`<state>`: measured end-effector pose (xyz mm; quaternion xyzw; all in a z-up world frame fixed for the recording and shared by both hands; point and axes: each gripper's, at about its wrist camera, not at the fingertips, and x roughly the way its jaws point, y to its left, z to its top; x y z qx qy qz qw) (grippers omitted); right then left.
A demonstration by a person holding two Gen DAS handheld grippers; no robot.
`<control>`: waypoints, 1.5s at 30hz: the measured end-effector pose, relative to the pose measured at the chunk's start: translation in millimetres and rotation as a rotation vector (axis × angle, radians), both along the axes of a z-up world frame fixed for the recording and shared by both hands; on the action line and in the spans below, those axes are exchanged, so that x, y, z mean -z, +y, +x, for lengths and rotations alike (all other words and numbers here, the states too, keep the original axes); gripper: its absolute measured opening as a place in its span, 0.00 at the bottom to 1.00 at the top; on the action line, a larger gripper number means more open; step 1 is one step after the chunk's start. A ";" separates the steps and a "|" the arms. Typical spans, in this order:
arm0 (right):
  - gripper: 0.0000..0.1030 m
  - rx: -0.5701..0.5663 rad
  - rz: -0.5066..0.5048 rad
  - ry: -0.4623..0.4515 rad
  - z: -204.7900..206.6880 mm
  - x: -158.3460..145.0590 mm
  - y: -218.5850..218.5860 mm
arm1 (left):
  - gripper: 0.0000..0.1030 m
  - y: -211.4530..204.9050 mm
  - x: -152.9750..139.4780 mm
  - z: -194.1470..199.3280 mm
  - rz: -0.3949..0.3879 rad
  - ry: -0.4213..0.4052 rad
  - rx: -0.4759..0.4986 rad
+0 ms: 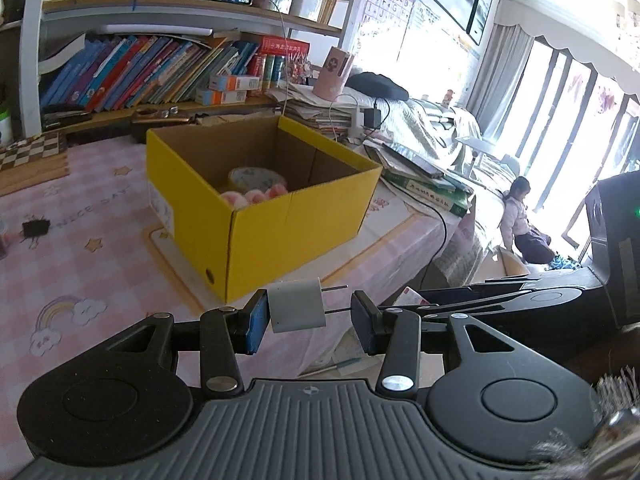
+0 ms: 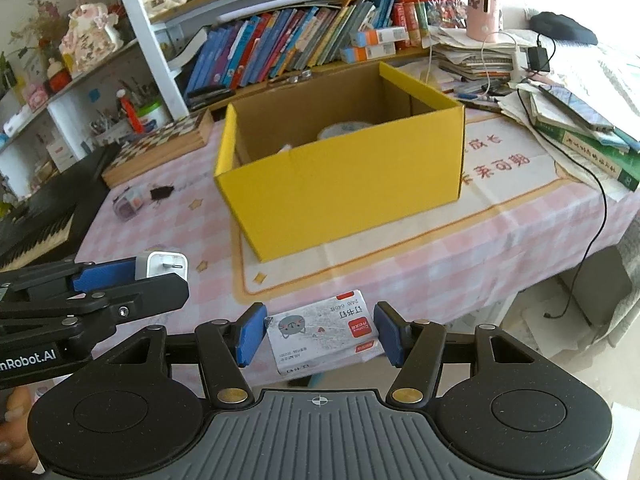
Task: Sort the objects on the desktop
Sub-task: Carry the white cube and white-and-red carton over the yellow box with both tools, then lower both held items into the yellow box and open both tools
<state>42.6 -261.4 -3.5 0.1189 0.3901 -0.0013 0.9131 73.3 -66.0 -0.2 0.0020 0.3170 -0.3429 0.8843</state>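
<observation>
Two loads are in your tools, and both have the same destination ahead: the open yellow cardboard box (image 2: pixel 340 168) standing on the pink checked surface (image 2: pixel 500 248).

Your left tool (image 1: pixel 310 314) pinches a white plug-in charger (image 1: pixel 296 306). The body sits against the left pad, and its two metal prongs run sideways across the gap toward the right pad, so its long axis lies across the tool, not along it. In the right wrist view the same charger (image 2: pixel 164 266) shows at the tip of the left tool (image 2: pixel 138 276), low and to the left of the box's near corner.

Your right tool (image 2: pixel 320 334) is closed on a small box of staples (image 2: pixel 322 332), a white pack with a grey cat print and red label. It spans pad to pad, long side across the tool, and hangs over the near edge of the surface.

From both tools the box lies ahead and beyond, with its tall near wall between each load and the opening. The right tool sits almost square to that wall; the left comes in from the side, nearer a corner. Each load probably has to clear the rim before you release it. Some items already lie in the bottom, among them a roll of tape (image 1: pixel 256 178).
</observation>
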 end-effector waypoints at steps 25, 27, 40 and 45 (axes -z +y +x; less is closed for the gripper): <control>0.58 -0.242 -0.028 -0.205 111.0 -40.5 -58.5 | 0.40 -71.9 -47.5 93.0 -0.015 -0.161 -0.154; 0.58 -0.260 -0.039 -0.204 124.2 -38.6 -60.7 | 0.40 -77.1 -48.6 104.6 -0.011 -0.154 -0.154; 0.58 -0.369 -0.122 -0.163 199.9 -6.3 -63.2 | 0.40 -106.2 -18.4 185.7 0.108 -0.062 -0.168; 0.58 -0.431 -0.183 -0.090 233.9 6.4 -59.0 | 0.40 -112.6 -4.7 213.7 0.153 -0.015 -0.185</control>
